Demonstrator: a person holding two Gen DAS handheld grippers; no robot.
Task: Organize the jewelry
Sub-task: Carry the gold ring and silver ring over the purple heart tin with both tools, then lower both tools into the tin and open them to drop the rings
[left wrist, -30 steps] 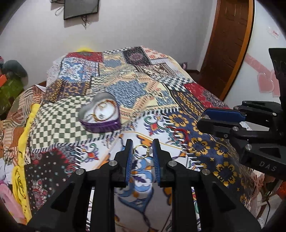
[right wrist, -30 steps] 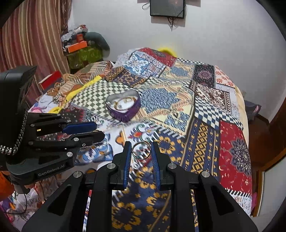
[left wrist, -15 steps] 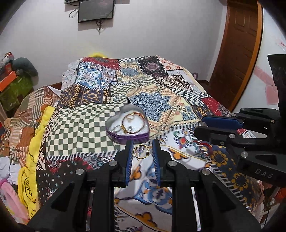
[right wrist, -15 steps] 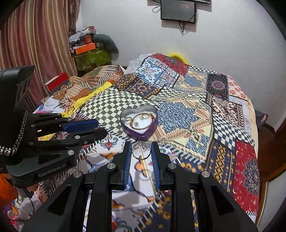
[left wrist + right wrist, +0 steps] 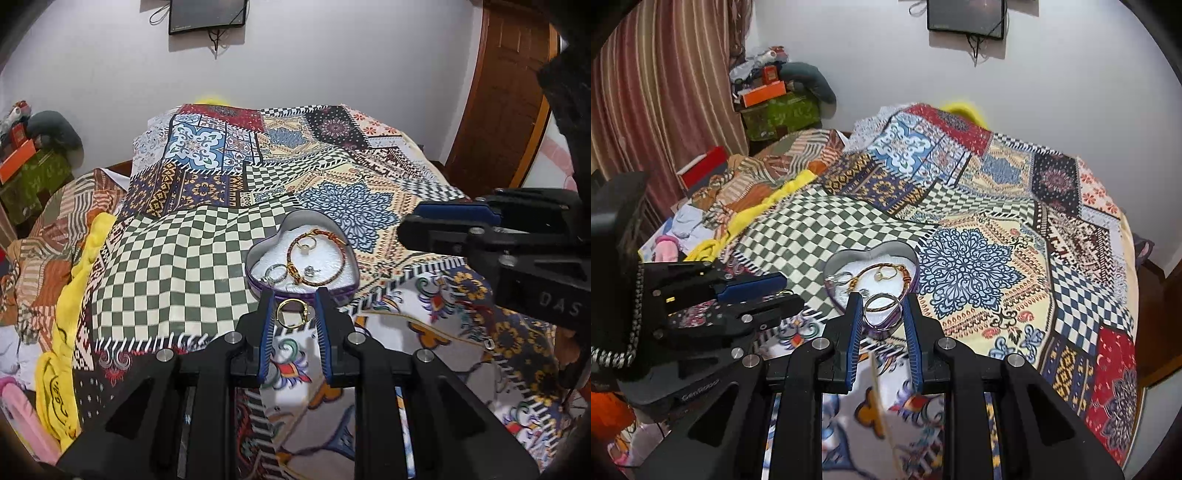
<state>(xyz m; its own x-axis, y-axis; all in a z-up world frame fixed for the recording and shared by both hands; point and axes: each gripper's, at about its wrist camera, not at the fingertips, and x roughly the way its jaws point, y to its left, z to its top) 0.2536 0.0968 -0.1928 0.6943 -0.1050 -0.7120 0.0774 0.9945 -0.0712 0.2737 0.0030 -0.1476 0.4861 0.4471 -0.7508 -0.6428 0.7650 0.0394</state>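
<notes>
Both grippers are narrowed on rings: the left gripper (image 5: 294,314) pinches a gold ring (image 5: 293,313) at lower centre, the right gripper (image 5: 881,312) a silver ring (image 5: 882,311), band edges against the pads. Each ring looks light, hard and slippery, likely to twist free unless squeezed across its width. Just above the fingertips sits a heart-shaped tin (image 5: 258,284) on the bedspread (image 5: 170,258), holding a bracelet (image 5: 318,258) and several small rings on white padding.
</notes>
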